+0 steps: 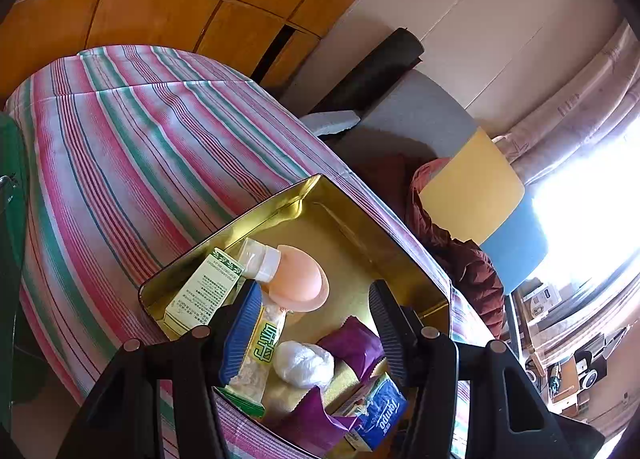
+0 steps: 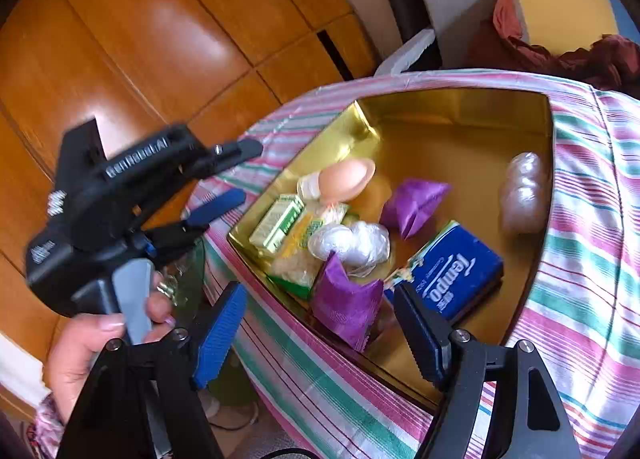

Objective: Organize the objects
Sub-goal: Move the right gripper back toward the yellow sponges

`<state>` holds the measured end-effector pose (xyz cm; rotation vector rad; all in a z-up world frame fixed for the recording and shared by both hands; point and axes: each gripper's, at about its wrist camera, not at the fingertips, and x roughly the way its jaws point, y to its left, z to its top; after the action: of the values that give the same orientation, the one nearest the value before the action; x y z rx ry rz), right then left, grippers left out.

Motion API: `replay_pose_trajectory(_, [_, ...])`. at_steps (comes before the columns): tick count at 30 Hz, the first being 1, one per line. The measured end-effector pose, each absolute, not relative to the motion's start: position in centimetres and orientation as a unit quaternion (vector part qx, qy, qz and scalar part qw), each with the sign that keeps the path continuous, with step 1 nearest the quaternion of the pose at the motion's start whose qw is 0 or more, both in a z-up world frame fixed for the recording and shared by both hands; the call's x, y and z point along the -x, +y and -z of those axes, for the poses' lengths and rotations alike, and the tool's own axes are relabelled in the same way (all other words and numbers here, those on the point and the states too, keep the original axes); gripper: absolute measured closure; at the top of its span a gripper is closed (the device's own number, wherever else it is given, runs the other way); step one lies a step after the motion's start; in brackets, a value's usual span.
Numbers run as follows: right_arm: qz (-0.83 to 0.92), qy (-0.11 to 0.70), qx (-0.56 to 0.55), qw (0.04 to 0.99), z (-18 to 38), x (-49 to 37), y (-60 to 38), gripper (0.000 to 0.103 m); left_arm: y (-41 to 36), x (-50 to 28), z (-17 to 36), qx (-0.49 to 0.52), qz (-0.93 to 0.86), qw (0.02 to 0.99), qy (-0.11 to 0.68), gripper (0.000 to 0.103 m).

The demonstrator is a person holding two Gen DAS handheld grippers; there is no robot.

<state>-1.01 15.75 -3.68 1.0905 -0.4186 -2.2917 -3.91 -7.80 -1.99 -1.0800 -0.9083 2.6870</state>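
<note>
A gold tin box stands on the striped tablecloth. In it lie a green carton, a peach dome-shaped item, a yellow-green snack bag, a white plastic bundle, purple packets, a blue Tempo tissue pack and a clear wrapped lump. My left gripper is open and empty above the box; it also shows in the right wrist view. My right gripper is open and empty over the box's near edge.
The striped tablecloth covers the table. A wooden cabinet stands behind. A chair with grey, yellow and blue panels and a dark red garment stands beside the table. A shelf with clutter is at the right.
</note>
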Motion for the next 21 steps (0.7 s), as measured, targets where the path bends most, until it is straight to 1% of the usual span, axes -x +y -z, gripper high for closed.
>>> replay_pose_trajectory(6, [0.878, -0.15, -0.387, 0.238, 2.9, -0.1, 17.8, 0.026, -7.0, 3.9, 2.1, 0.362, -0.883, 0.063, -0.292, 0.046])
replay_pose_trajectory(12, [0.89, -0.162, -0.385, 0.182, 3.2, -0.1, 21.3, 0.026, -5.0, 3.6, 1.8, 0.362, -0.889, 0.093, -0.265, 0.046])
replay_pose_trajectory(14, [0.893, -0.164, -0.389, 0.157, 3.5, -0.2, 22.7, 0.026, -3.9, 3.5, 1.8, 0.365, -0.889, 0.113, -0.252, 0.043])
replay_pose_trajectory(16, [0.896, -0.161, -0.394, 0.129, 4.0, -0.4, 24.3, 0.025, -2.7, 3.3, 1.7, 0.368, -0.889, 0.134, -0.238, 0.038])
replay_pose_trajectory(21, [0.896, -0.161, -0.41, 0.063, 5.4, -1.4, 29.0, 0.025, 1.1, 2.4, 1.6, 0.378, -0.884, 0.196, -0.193, 0.037])
